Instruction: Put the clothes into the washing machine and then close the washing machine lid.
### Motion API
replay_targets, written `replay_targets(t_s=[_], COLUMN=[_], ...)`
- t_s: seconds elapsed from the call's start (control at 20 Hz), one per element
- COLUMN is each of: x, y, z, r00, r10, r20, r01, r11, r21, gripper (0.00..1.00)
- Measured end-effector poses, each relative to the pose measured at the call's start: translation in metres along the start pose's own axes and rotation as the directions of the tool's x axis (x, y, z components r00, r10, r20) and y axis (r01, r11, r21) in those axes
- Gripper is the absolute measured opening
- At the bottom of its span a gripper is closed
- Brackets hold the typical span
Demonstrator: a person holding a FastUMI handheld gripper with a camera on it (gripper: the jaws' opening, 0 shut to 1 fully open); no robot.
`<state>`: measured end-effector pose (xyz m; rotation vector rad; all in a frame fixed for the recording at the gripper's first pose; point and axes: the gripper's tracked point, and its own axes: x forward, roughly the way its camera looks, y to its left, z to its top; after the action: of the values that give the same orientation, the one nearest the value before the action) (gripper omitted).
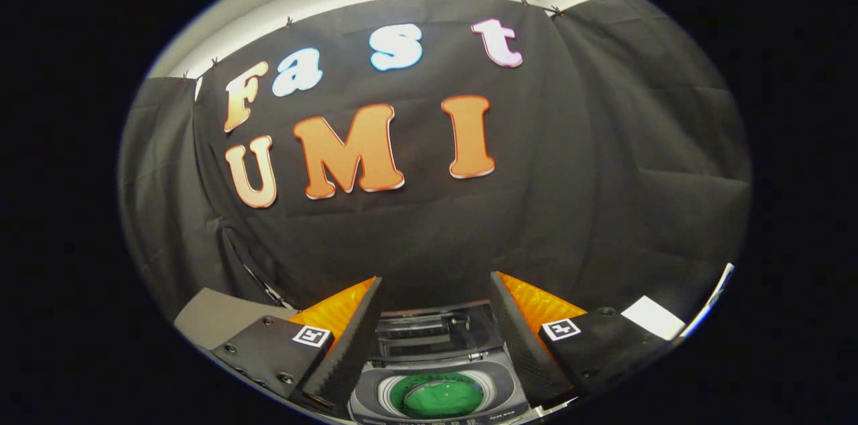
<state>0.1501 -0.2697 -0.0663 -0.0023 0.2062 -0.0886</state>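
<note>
1. I see the washing machine (436, 378) low between my two fingers, a small grey top-loader standing in front of the booth's black cloth wall (603, 177).
2. Its lid (429, 330) is up, tilted back on the far side of the opening; it looks dark and see-through.
3. Inside the round drum (437, 395) lies something green, the clothes (439, 399), filling the bottom of the tub. I cannot make out folds or what kind of garment it is.
4. My gripper (436, 314) is spread wide, the two fingers well apart, one on the left of the machine and one on the right.
5. Nothing sits between the fingers, and neither pad touches the machine, the lid or the clothes.
6. The fingers hang above and on the near side of the machine, with the lid's top edge lying in the gap between them.
7. A pale table surface (208, 318) shows on the near left, beside the left finger.
</note>
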Motion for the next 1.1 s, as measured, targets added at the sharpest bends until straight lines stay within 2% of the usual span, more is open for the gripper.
replay_targets(t_s=[0.2,0.35,0.7,1.1], x=[0.013,0.037,0.145,0.206], y=[0.002,0.008,0.039,0.049], z=[0.026,0.027,-0.032,-0.111], r00=[0.998,0.998,0.998,0.972], r10=[-0.027,-0.011,0.027,0.045], r20=[0.053,0.054,-0.056,-0.229], r01=[0.031,0.015,-0.032,-0.068], r11=[0.997,0.996,0.995,0.993], r21=[-0.068,-0.084,-0.098,-0.092], gripper=[0.99,0.99,0.98,0.98])
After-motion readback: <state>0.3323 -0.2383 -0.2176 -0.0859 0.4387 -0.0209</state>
